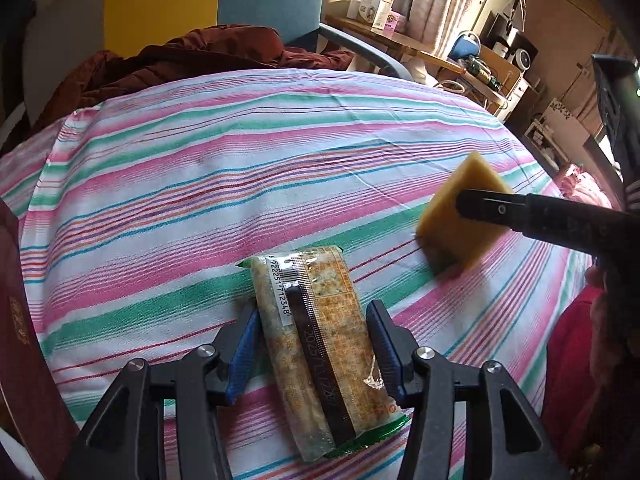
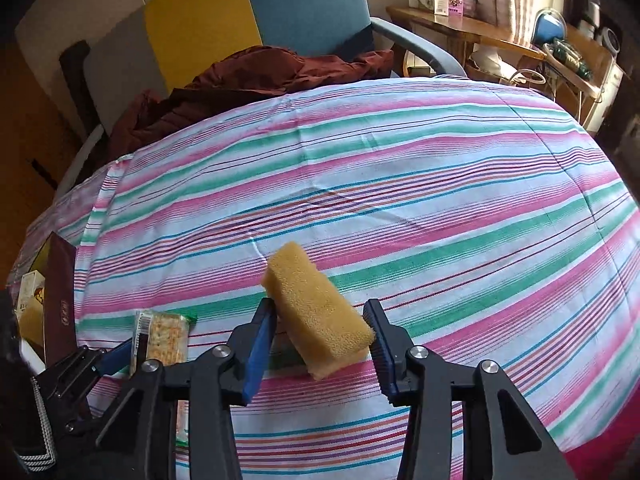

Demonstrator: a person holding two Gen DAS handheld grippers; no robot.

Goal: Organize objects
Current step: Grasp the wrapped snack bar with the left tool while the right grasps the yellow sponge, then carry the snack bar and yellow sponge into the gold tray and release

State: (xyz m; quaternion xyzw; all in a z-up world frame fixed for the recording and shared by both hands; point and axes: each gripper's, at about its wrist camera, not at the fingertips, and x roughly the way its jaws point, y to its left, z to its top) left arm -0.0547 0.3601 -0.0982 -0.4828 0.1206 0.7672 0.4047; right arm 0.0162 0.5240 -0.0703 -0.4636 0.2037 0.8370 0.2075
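Blue-padded fingers [image 1: 250, 344] of the left gripper [image 1: 312, 350] stand on either side of a clear-wrapped snack packet [image 1: 316, 356], which lies lengthwise between them with its barcode end pointing away from the camera. The pads sit right against the packet's long edges, and the packet looks clamped between them. In the right wrist view the same packet [image 2: 164, 338] shows low at the left, caught in that gripper's tips.

On the right gripper [image 2: 320, 344], the fingers [image 2: 260, 354] close on a yellow sponge [image 2: 316, 312]. The block tilts across the gap, its near end pinched between the pads and its far end sticking up and away. From the left wrist view the sponge [image 1: 460, 220] appears at the right, held by a dark finger and seeming to hang just above the cloth.

Under both lies a striped cloth [image 1: 240, 160] in pink, green and white, spread over the tabletop. A dark red box [image 2: 60, 304] stands at its left edge. Beyond the far edge, a maroon jacket [image 2: 260, 80] is heaped on a blue chair [image 2: 312, 4], and a wooden desk [image 2: 460, 24] with small boxes stands behind to the right.
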